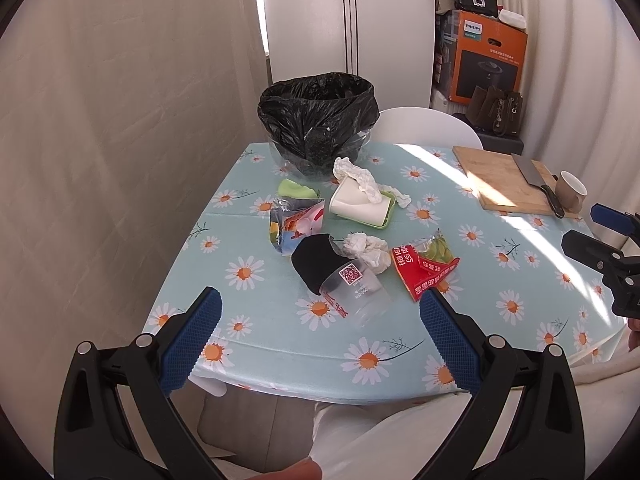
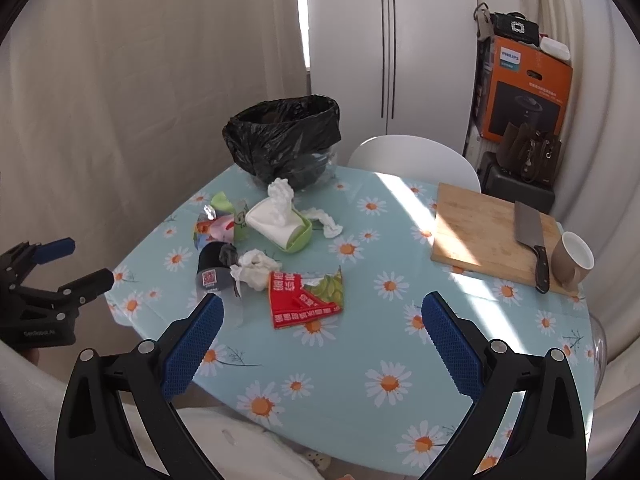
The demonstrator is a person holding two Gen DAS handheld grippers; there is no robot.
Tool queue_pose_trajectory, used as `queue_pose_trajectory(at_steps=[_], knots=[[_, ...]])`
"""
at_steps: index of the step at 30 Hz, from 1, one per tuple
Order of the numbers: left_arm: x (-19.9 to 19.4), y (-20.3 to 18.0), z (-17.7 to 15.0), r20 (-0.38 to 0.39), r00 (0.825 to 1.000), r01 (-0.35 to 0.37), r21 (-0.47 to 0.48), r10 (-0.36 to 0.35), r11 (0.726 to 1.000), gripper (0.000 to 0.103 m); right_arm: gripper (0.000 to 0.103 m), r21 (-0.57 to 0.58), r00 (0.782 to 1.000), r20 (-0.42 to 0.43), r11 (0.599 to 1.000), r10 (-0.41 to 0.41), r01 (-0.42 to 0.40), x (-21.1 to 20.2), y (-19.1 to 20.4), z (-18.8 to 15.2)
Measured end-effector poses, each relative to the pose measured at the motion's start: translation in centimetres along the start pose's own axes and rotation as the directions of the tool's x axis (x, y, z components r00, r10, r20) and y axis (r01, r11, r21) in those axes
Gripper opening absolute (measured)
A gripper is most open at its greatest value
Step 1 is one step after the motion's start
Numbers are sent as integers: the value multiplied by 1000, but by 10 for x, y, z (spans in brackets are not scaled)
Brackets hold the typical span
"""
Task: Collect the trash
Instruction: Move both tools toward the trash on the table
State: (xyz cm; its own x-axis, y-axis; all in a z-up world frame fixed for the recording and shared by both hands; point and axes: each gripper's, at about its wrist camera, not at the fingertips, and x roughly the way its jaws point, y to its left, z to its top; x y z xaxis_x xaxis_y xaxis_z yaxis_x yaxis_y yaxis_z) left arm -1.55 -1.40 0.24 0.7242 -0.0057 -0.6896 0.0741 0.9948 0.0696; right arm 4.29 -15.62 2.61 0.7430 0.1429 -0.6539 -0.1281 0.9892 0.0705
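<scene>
My left claw (image 1: pixel 320 336), jaws apart and empty, sits nearest the clear cup (image 1: pixel 352 292) lying on the table (image 1: pixel 500 352) just ahead, mouth toward me, black bin bag (image 1: pixel 316 120) beyond. My right claw (image 2: pixel 320 340) is open too.

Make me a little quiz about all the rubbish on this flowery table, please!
1. True or false: the bin lined with a black plastic bag stands at the far side of the table with the daisy-print cloth.
2. Which thing rests on the wooden cutting board? A) the steel cleaver with a black handle B) the crumpled white tissue C) the torn red snack wrapper
3. Fill in: the left gripper and the right gripper both have their jaws ____.

Key: 1 true; 2 A; 3 open.
</scene>
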Motion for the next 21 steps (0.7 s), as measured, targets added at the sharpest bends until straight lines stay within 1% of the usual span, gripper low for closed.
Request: queue_pose_trajectory(at_steps=[5,9,13,16,17,19,21], knots=[[-1,0,-1,6,1000,7,9,-7,1000,97,95,1,1000,14,1000,-18,18,-5,2,0],[1,-2,-1,-6,999,42,27,-42,999,97,95,-14,1000,19,1000,-11,11,-7,4,1],[3,-2,1,-13,998,69,46,-69,997,97,95,-34,1000,18,999,25,-24,-6,4,2],[6,-4,-1,-35,995,98,56,-96,994,97,95,-55,999,14,998,44,-43,-4,7,1],[8,-6,-2,-45,995,94,70,-91,993,97,95,-58,998,7,997,58,-58,-2,7,0],[10,-12,-5,-41,996,79,102,-75,992,97,95,-58,997,-11,995,83,-83,1,7,-2],[14,-18,-9,-52,996,81,121,-75,989,97,95,-55,995,-32,994,93,-94,7,6,-4]])
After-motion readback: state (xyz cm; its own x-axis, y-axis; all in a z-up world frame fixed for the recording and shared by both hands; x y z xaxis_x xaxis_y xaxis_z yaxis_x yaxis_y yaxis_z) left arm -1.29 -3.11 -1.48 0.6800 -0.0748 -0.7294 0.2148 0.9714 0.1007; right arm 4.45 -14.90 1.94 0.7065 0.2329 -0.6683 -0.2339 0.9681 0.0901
